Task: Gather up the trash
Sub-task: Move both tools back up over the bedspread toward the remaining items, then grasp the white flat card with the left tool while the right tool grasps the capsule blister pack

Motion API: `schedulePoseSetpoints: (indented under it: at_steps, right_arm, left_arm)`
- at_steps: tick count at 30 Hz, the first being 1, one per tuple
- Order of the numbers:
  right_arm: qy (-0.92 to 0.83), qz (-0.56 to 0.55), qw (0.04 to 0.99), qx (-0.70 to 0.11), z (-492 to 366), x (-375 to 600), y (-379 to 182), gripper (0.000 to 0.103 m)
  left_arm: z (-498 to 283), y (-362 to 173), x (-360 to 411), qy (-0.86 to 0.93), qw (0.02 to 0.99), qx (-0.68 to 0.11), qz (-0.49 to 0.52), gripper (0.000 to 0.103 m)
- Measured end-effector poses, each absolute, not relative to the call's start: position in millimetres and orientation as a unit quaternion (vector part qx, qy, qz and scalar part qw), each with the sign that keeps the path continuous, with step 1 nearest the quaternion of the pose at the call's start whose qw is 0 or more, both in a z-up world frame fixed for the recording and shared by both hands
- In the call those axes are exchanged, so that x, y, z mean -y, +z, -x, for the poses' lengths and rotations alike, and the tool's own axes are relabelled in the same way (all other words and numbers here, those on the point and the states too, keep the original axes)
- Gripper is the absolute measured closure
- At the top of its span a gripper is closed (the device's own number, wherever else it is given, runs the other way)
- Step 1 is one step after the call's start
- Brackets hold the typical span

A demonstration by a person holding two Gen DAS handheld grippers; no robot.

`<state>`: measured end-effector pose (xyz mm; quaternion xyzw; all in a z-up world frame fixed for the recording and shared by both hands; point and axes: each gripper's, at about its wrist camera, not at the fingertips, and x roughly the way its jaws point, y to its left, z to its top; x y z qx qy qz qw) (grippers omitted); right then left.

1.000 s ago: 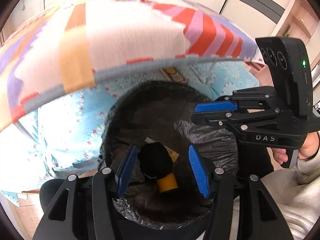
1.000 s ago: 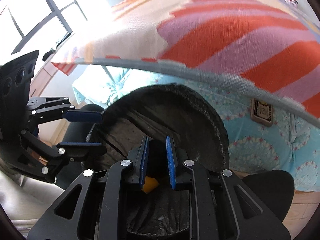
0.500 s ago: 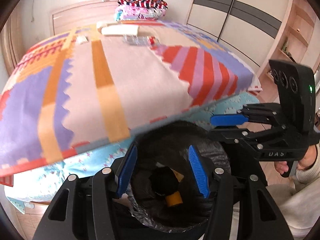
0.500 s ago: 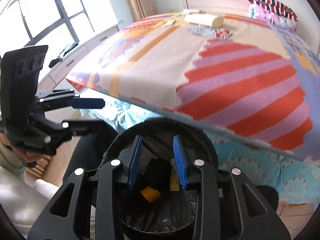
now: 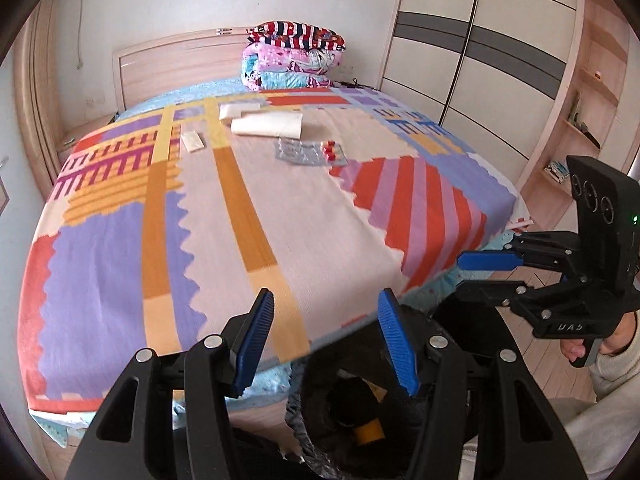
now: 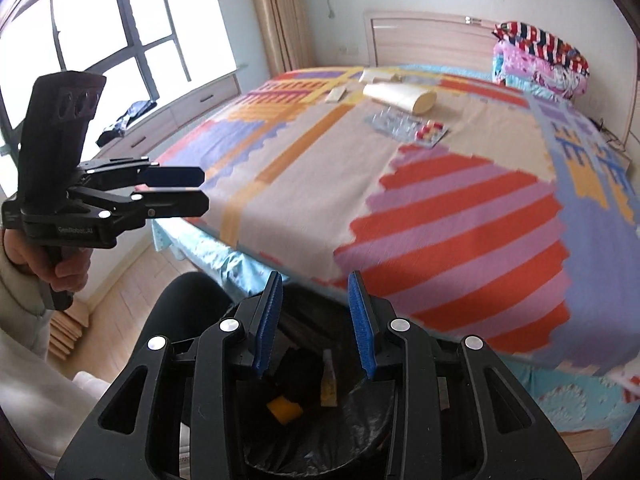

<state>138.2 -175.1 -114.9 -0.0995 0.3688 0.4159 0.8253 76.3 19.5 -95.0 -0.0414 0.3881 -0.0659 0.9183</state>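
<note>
Risk, as judged: remaining litter sits far up the bed, well apart from the bin at its foot; a long reach could drag the bedspread, and the flat blister packs may slip from a pinch; the paper roll could roll. Left claw stands part open and empty; right claw likewise, nothing between its pads. Bin is black-lined, holding a dark lump, a yellow piece and a wrapper.
</note>
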Motion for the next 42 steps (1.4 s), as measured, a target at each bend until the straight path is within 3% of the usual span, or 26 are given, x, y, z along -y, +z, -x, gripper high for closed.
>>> schedulePoseSetpoints:
  at_steps: [4, 19, 42]
  right_arm:
    - [0.414, 0.103, 0.832, -0.354, -148, 173, -104, 0.064]
    - [0.413, 0.111, 0.842, -0.328, -191, 164, -82, 0.064]
    - [0.404, 0.128, 0.837, -0.346, -270, 131, -94, 0.064]
  left_arm:
    - [-86, -87, -26, -0.061, 0.922, -0.381, 0.037, 0.051]
    - [-130, -64, -56, -0.047, 0.930, -0.363, 0.023, 0.051]
    - [-227, -80, -126, 0.017, 0.924, -0.378, 0.051, 0.051]
